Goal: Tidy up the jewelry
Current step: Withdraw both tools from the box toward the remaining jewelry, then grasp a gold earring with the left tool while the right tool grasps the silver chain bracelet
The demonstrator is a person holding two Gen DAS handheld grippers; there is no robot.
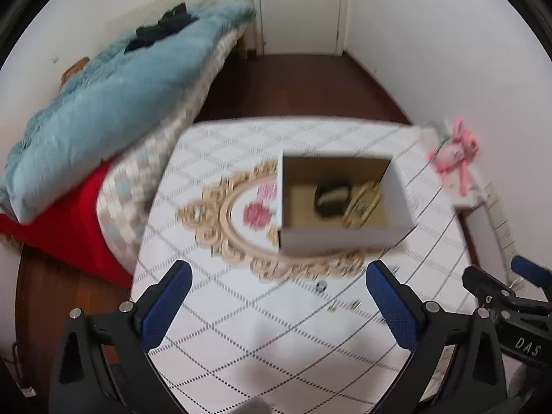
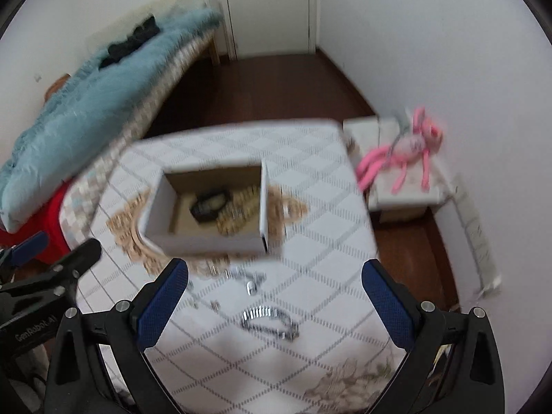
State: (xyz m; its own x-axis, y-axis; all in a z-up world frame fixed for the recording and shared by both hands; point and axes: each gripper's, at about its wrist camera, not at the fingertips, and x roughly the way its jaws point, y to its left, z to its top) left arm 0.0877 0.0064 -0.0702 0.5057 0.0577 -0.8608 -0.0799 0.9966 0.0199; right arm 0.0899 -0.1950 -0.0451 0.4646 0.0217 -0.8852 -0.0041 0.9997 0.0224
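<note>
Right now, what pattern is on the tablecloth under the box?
White tablecloth with a grey diamond lattice, clearest in the left wrist view.

Box contents [image 1: 345,200] blurred, indistinct

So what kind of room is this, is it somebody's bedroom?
Most likely a bedroom. A bed with a fluffy blue blanket runs along the wall, a white door stands at the far end, and a pink soft toy lies on a low stand beside the table.

Soft indoor light, motion blur, fisheye vignette
</note>
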